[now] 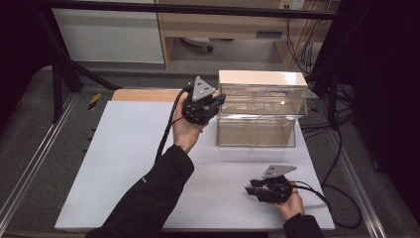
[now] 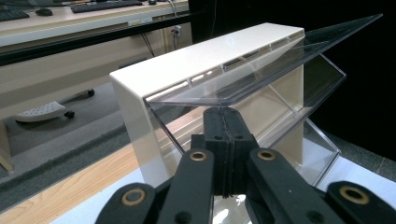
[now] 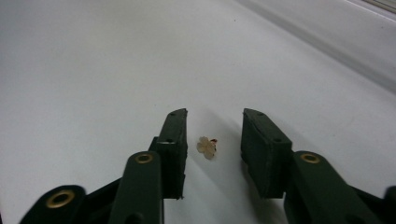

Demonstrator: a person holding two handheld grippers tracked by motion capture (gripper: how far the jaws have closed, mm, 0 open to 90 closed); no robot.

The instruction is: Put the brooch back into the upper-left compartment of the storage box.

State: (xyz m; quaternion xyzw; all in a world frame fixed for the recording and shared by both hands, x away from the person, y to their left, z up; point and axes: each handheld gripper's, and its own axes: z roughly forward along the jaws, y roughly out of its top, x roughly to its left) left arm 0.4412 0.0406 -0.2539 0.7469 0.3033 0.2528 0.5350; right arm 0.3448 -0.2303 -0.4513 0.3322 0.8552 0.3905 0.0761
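Note:
A clear acrylic box [image 1: 257,131] with a white top [image 1: 262,78] stands at the back right of the white table [image 1: 129,163]. Its clear front flap [image 2: 261,74] is tilted up. My left gripper [image 1: 219,100] is at the box's left front corner, and in the left gripper view its jaws [image 2: 227,115] are pressed together on the flap's lower edge. My right gripper [image 1: 250,190] lies low near the table's front right. In the right gripper view its jaws [image 3: 215,116] stand apart around a tiny pale flower-shaped piece [image 3: 206,147] on the table, without touching it.
A wooden strip [image 1: 143,95] runs along the table's far edge. Cables [image 1: 341,198] trail off the right side. Metal rails [image 1: 29,168] and a dark frame surround the table, and a desk [image 1: 228,25] stands behind it.

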